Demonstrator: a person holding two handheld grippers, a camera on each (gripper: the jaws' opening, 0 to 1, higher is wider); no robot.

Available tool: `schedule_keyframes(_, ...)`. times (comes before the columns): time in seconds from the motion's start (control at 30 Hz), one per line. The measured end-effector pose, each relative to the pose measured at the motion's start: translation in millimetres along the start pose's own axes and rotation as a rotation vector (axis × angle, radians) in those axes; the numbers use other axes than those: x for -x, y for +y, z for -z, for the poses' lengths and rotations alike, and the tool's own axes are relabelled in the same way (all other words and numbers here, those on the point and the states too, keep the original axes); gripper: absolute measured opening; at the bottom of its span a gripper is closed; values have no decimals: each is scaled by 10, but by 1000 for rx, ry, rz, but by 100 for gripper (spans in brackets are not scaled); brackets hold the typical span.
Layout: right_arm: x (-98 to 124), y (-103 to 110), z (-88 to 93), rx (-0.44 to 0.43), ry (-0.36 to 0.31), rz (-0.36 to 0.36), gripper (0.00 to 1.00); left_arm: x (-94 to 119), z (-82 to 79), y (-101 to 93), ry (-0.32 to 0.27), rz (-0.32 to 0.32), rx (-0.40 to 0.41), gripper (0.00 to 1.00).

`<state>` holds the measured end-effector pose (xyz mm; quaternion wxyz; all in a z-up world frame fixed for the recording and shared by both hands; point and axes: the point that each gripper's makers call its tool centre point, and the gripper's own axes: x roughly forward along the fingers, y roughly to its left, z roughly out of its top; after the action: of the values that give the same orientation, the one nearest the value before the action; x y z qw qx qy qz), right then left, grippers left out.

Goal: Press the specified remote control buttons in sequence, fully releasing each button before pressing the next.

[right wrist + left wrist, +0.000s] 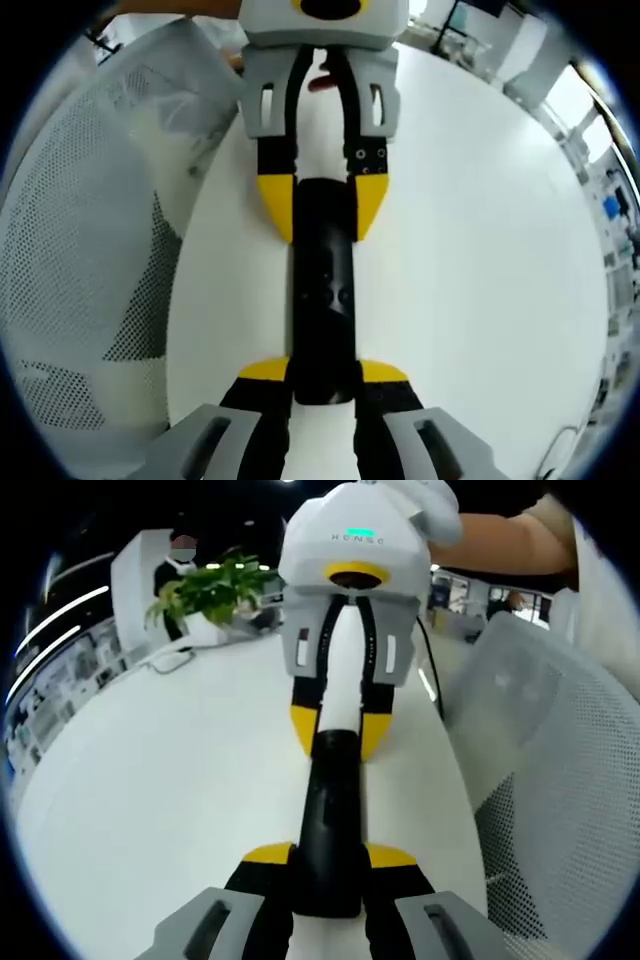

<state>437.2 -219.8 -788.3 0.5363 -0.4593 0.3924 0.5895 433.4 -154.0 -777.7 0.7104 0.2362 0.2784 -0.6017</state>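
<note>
Left gripper [330, 858]: jaws pinching the remote [333, 810].
Right gripper [325, 372]: jaws pinching its opposite end.
Table [150, 780]: bare white beside the remote.

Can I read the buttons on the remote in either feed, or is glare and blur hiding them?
Left gripper view: the long black-and-white remote control looks soft and slightly blurred, its black end featureless; no buttons readable. Right gripper view: the remote's glossy black face shows only a few faint round marks; no strong glare, but strong fisheye bending of the white round table edge.
</note>
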Motion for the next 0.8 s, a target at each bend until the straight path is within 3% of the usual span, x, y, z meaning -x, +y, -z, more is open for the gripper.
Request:
schedule_keyframes(0.37, 58, -31, -31, -12, -28, 10, 20, 8, 18, 50, 51, -6, -25, 24)
schedule_keyframes(0.8, 197, -245, -64, -5, -48, 51, 20, 96, -98, 250, 49, -26, -34, 24)
